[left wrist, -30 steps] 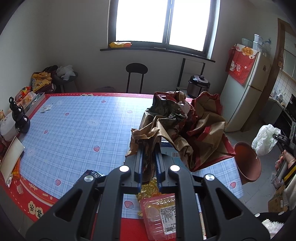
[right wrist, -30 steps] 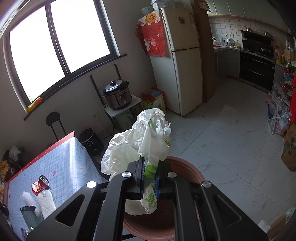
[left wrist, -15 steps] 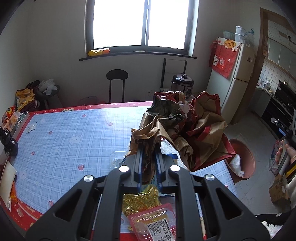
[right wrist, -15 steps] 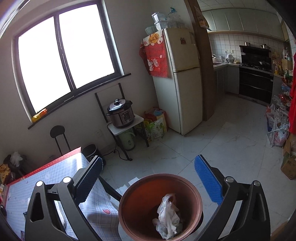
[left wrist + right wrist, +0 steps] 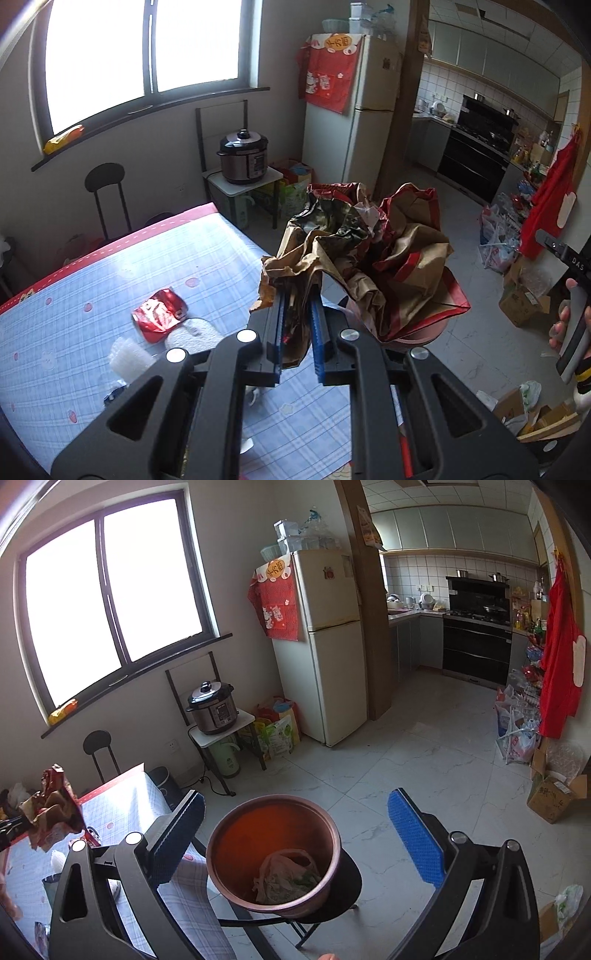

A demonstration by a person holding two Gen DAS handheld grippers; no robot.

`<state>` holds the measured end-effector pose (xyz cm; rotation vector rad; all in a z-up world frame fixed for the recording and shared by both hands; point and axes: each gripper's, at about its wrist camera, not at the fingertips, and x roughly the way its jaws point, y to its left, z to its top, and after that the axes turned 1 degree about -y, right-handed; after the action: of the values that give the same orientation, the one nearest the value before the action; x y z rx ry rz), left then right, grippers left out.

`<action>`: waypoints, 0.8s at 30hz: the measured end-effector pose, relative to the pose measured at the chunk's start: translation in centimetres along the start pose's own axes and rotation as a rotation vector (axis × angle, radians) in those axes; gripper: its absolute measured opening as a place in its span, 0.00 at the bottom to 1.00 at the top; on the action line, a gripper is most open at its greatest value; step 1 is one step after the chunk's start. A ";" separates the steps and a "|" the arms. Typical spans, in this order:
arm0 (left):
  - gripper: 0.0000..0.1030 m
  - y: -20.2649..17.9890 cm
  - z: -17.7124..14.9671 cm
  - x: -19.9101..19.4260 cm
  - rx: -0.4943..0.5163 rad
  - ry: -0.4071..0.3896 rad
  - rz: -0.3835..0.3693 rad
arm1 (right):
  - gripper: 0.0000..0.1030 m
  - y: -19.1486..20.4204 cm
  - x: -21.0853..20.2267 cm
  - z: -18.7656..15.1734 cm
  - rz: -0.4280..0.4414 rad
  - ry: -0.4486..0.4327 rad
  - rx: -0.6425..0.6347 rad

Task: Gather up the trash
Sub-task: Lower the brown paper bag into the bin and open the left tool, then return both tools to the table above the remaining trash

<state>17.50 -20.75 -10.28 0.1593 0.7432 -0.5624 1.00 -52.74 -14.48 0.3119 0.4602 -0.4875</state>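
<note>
left tongs [image 5: 295, 325]: clenched on crumpled paper bag [image 5: 369, 258], held over surface [image 5: 92, 295] edge | right tongs [image 5: 295, 834]: released, empty, above brown tub [image 5: 275, 853] with plastic bag [image 5: 284, 878] inside

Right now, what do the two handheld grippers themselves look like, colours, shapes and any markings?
Both are black plastic frames with triangular cut-outs and round silver screw heads. The left gripper has two narrow fingers lined with ribbed blue pads. The right gripper has broad fingers faced with dimpled blue pads. In the left wrist view its black body bears white letters, "DAS". No cables or sleeves show.
</note>
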 end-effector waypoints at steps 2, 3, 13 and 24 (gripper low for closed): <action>0.16 -2.1 0.8 2.6 0.028 0.021 -0.038 | 0.95 -1.6 -0.9 -0.4 -0.031 0.002 0.009; 0.16 -3.3 1.3 3.9 0.043 0.030 -0.055 | 0.95 -2.3 -1.3 -0.6 -0.046 0.002 0.016; 0.42 -14.6 6.1 13.9 0.135 0.031 -0.169 | 0.95 -9.6 -4.5 -2.0 -0.196 0.005 0.083; 0.92 -14.7 5.6 10.7 0.151 -0.054 -0.114 | 0.95 -9.6 -4.2 -2.2 -0.167 0.004 0.093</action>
<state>19.34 -39.52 -12.67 0.2420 0.6603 -0.7298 -7.96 -58.38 -15.96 0.3661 0.4700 -0.6724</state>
